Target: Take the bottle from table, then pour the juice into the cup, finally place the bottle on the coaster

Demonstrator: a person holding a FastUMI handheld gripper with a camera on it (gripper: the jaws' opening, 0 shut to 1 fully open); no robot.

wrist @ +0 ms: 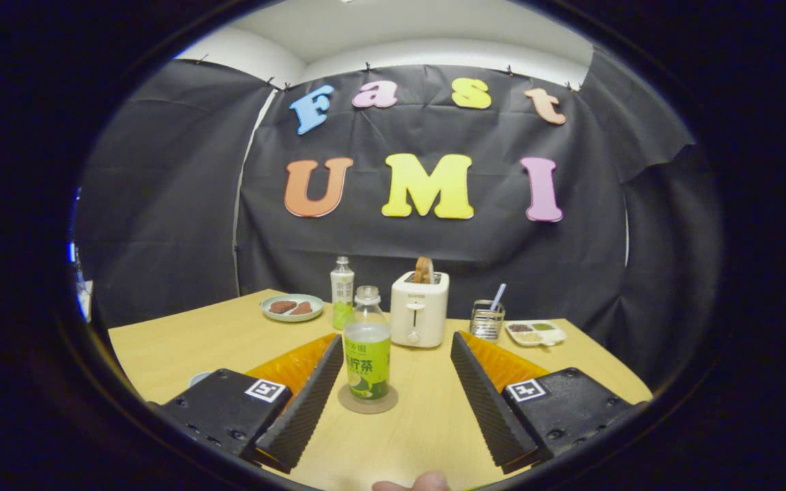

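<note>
The clear plastic green-labelled bottle [367, 344] stands upright on the round brown coaster [368, 401] mid-table; the gripper [393, 382] fingers spread apart beside it. Placement looks finished; next, back straight away.

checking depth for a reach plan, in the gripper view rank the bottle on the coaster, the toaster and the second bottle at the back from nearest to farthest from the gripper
The gripper is open.
1. Bottle on the coaster: between the fingers, nearer the left one, touching neither.
2. Toaster: beyond the fingertips, just right of that bottle.
3. Second bottle: farther back, left of the toaster, beside the plate.
</note>
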